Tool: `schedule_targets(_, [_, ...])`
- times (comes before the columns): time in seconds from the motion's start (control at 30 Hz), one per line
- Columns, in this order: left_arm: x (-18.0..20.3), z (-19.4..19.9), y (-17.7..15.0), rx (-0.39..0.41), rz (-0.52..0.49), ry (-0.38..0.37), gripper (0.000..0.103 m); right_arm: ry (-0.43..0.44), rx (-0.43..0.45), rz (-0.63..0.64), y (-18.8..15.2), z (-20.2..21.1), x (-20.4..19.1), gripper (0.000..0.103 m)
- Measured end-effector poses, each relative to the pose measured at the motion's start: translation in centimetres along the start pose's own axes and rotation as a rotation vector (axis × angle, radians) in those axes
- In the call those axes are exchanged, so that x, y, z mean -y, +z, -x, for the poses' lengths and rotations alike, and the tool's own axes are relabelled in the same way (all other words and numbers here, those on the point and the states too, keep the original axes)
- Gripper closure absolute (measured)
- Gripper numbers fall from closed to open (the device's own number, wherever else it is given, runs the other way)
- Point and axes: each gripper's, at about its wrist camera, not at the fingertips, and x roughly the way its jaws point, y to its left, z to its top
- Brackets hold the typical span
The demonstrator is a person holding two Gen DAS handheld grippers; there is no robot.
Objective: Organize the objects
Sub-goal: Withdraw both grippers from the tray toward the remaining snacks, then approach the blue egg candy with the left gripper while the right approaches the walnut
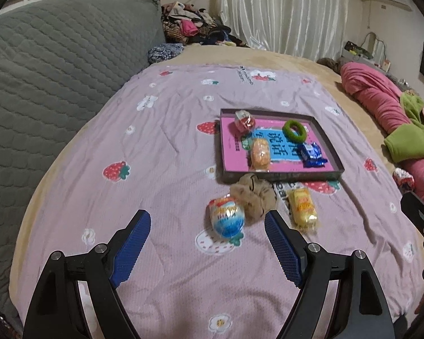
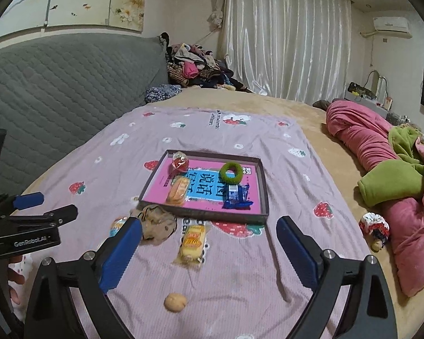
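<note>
A shallow dark box with a pink bottom lies on the strawberry sheet. It holds a red wrapped ball, a green ring, an orange bun packet and a blue packet. In front of it lie a brown scrunchie, a yellow snack packet and a blue-and-white wrapped egg. A small walnut lies nearer. My left gripper is open and empty, just short of the egg. My right gripper is open and empty, around the yellow packet's near side.
A grey quilted headboard runs along the left. Pink and green blankets are heaped at the right, with a small doll beside them. A pile of clothes sits at the far corner by the curtain.
</note>
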Motion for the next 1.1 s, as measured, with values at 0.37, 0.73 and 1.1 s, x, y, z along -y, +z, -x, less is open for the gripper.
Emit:
schedule_targets(0.37, [0.6, -0.1, -2.5, -0.025, -0.014, -0.024, 0.019, -0.004, -0.052, 0.032, -3.9, 0.2, -1.4, 0.006])
schedule_targets(0.73, [0.8, -1.5, -5.1, -0.032, -0.029, -0.036, 0.019, 0.020, -0.058, 0.026, -8.1, -0.6, -2.0, 0.006])
schedule_targets(1.1, [1.1, -5.0, -6.2, -0.055, -0.039, -0.036, 0.019, 0.028, -0.103, 0.055, -11.0, -4.1, -2.3, 0.006])
